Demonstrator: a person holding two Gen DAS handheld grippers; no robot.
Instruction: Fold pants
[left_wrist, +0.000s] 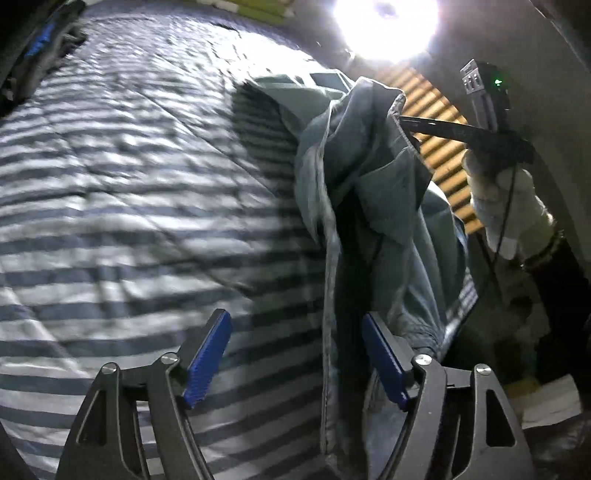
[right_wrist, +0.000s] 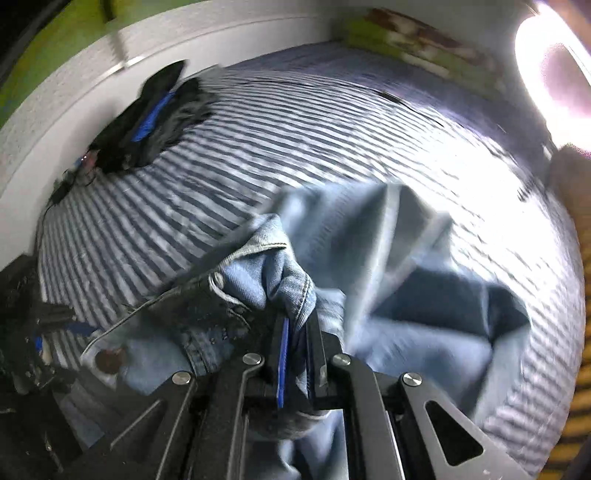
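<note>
Light-blue denim pants (right_wrist: 406, 266) motion-blurred right of centre; dark bundle with blue strip (right_wrist: 155, 118) upper left unidentifiable; glaring lamp (left_wrist: 386, 26) washes out top.

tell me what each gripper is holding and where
Right gripper pinches a bunched seamed edge of the light blue denim pants; left gripper is open, holding nothing.

Left gripper (left_wrist: 295, 360) bottom centre, jaws wide, nothing pinched. Right gripper (right_wrist: 297, 350) bottom centre, clamped on denim; gloved hand (left_wrist: 506, 206) right edge.
</note>
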